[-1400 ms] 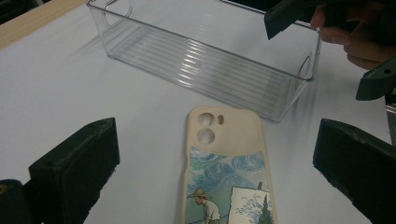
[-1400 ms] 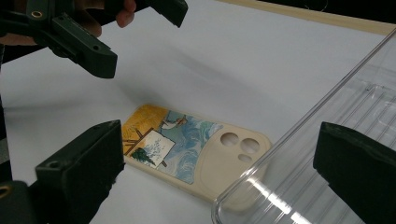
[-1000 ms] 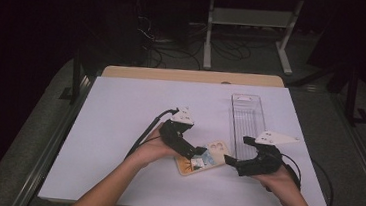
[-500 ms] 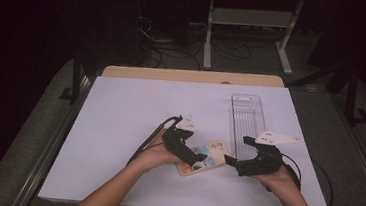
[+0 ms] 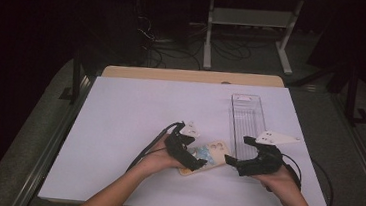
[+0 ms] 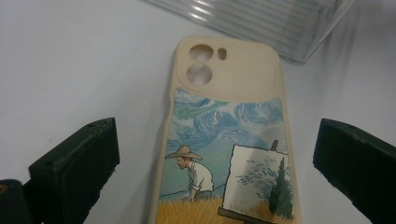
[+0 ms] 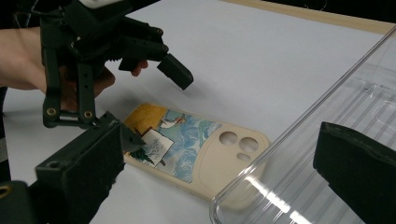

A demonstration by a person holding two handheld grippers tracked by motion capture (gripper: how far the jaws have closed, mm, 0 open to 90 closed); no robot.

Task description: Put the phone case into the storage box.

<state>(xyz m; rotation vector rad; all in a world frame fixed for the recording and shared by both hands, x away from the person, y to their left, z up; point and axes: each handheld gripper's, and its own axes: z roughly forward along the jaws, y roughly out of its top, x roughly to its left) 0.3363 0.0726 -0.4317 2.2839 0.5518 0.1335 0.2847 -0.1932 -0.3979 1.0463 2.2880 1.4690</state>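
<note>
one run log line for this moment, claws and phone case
left claw: open, straddling phone case | right claw: open, beside clear tray | case: flat on table, ungripped

1. Your left tool (image 5: 192, 160) sits low, angled toward your right, with its jaws spread wide.
2. Your right tool (image 5: 233, 162) points toward your left, and its jaws are wide apart too.
3. Both your forearms come in from the near edge, with the tool tips close together.

Phone case (image 6: 229, 140) bottom was cut off by frame edge in left gripper view. Clear tray (image 7: 322, 154) ran off-frame at right in right gripper view.
</note>
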